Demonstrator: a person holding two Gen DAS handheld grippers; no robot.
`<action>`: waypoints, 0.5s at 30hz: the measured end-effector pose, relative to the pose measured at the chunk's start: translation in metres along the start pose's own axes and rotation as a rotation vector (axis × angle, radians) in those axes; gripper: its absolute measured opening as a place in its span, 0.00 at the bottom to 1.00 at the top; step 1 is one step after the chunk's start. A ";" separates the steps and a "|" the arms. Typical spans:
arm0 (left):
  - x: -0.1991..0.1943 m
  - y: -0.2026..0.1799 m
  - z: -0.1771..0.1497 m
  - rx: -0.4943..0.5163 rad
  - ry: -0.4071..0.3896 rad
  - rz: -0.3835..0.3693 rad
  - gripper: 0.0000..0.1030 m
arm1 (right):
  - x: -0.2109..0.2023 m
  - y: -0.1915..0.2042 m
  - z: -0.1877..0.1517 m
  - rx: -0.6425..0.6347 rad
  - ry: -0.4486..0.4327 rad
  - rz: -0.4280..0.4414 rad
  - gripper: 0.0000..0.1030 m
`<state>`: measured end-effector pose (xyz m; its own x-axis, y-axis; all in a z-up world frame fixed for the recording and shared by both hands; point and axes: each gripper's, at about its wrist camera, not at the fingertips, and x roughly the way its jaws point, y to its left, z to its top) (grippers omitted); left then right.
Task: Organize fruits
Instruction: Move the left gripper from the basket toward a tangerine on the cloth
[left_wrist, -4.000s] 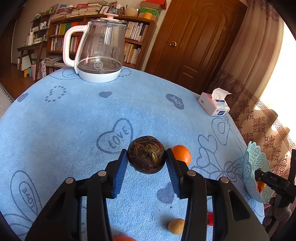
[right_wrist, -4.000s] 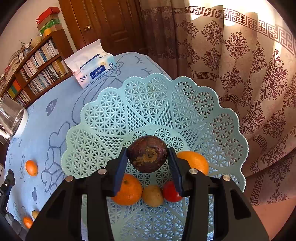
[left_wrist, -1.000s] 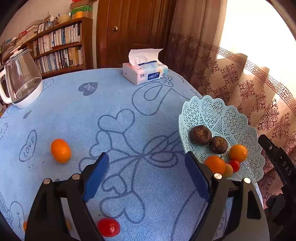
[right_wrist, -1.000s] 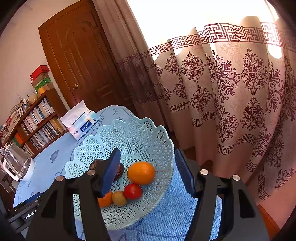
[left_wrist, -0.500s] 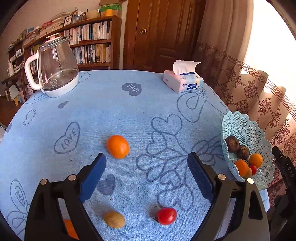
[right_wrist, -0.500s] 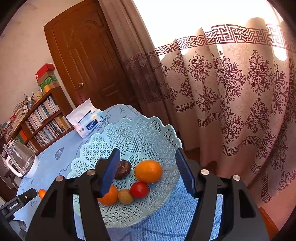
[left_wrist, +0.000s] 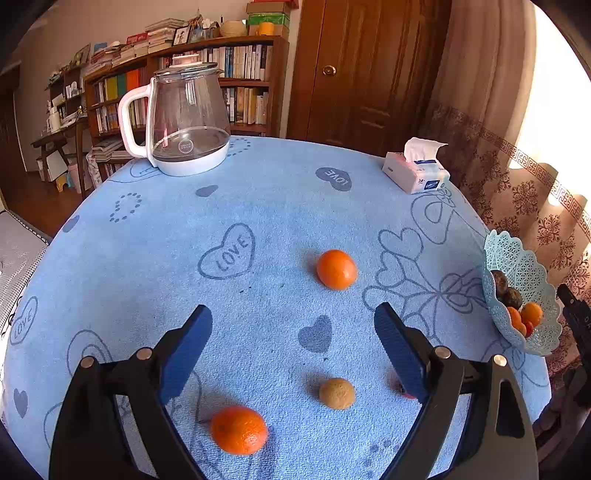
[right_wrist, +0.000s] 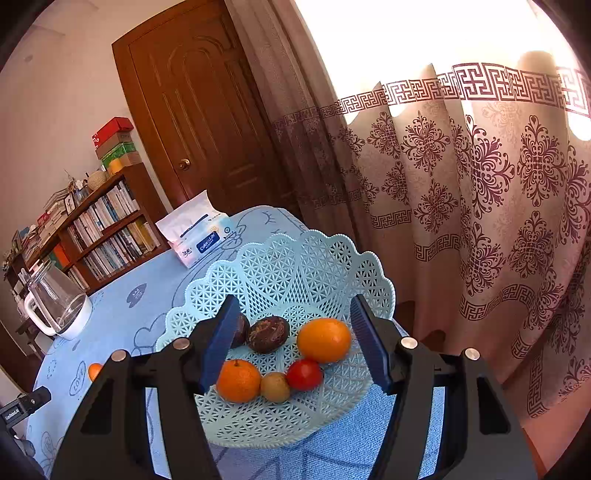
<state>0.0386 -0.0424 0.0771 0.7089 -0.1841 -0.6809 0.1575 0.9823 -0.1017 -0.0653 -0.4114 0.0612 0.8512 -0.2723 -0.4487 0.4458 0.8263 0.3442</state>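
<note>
The left claw (left_wrist: 291, 341) hangs over the blue surface (left_wrist: 258, 206) with its blue pads spread wide and nothing between them, touching no fruit. The right claw (right_wrist: 293, 339) is likewise wide apart and holds nothing, poised just above the pale blue lattice basket (right_wrist: 295, 266), the landmark here. In that basket lie two dark wrinkled fruits (right_wrist: 267, 334), a large orange (right_wrist: 324, 339), a smaller orange (right_wrist: 238, 380), a red tomato (right_wrist: 304, 374) and a small tan fruit (right_wrist: 275, 386), bunched close in the bowl's bottom. The basket sits at the surface's rim next to the patterned curtain (right_wrist: 480, 229), so there is little room on that side. Away from the basket toward the middle of the surface lies a loose orange (left_wrist: 336, 268); farther from the basket, near the left claw, lie another orange (left_wrist: 239, 429) and a tan fruit (left_wrist: 337, 393), with a sliver of something red (left_wrist: 400, 387) half hidden behind the left claw's right finger. The cloth between these fruits and the basket is open. Beyond the basket along the rim sits a tissue pack (left_wrist: 415, 173) whose blue label is too small to make out fully; across the surface from the basket stands a glass kettle (left_wrist: 184, 122). Hearts printed on the cloth read "LOVE" (left_wrist: 229, 253).
</note>
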 end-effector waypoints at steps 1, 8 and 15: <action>-0.001 0.004 -0.003 0.001 0.003 0.007 0.86 | -0.001 0.003 0.000 -0.012 0.001 0.011 0.62; -0.008 0.032 -0.027 -0.021 0.040 0.050 0.86 | -0.005 0.022 -0.003 -0.079 -0.007 0.049 0.68; -0.011 0.040 -0.055 -0.014 0.087 0.047 0.86 | -0.004 0.022 -0.004 -0.069 0.008 0.057 0.68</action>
<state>-0.0003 0.0006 0.0405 0.6528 -0.1347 -0.7454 0.1156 0.9903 -0.0777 -0.0598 -0.3902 0.0667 0.8722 -0.2206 -0.4366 0.3765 0.8726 0.3113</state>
